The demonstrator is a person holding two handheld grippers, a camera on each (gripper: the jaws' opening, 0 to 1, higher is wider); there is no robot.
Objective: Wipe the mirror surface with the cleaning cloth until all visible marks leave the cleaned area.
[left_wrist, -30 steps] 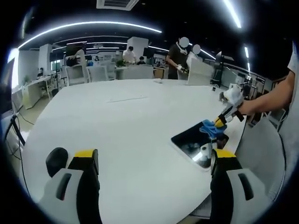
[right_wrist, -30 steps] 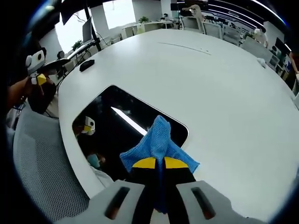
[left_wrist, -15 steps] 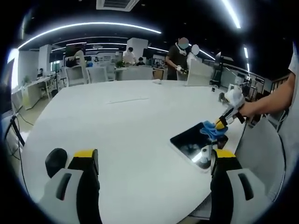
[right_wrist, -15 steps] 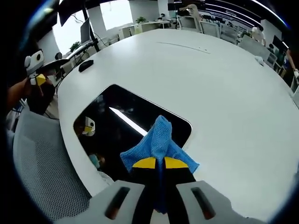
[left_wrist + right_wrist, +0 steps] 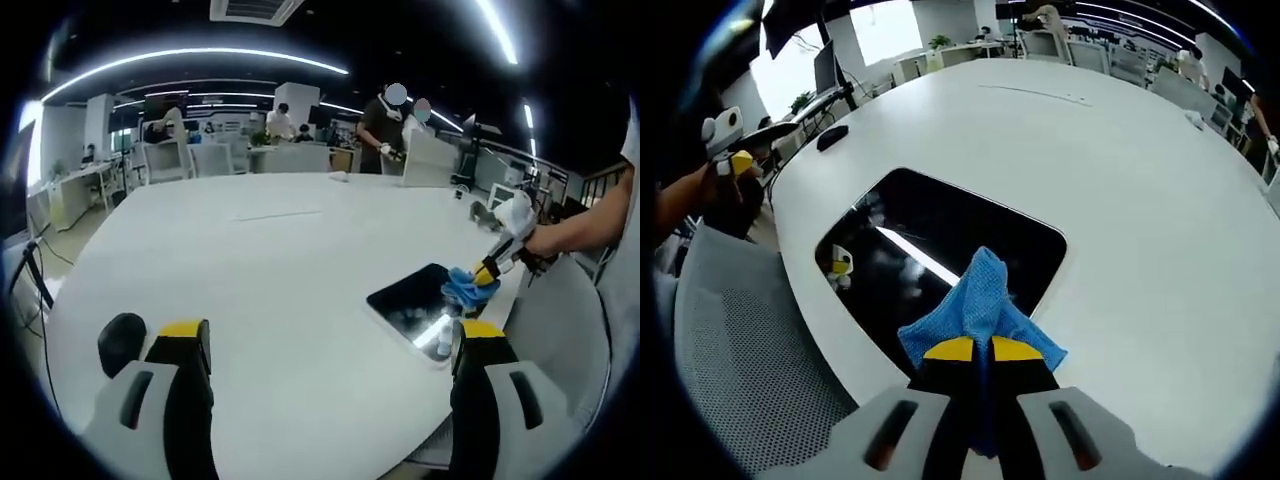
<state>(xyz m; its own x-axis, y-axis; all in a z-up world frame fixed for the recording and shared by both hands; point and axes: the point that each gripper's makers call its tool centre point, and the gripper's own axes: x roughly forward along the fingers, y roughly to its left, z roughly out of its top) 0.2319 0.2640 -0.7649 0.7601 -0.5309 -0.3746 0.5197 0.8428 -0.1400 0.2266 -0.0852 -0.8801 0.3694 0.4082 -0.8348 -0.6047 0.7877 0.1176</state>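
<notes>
We see the right gripper [image 5: 973, 350] pinching the blue microfibre cleaning cloth [image 5: 978, 312], pressed onto the near edge of the dark rectangular mirror [image 5: 940, 250] lying flat on the round white table [image 5: 1120, 180]; left gripper [image 5: 330, 345] jaws spread wide above the table, well apart from the mirror

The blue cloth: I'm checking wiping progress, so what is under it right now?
Under the blue cloth, held in the shut right gripper, lies the near edge of the dark mirror on the white table. Any marks beneath the cloth are hidden.
</notes>
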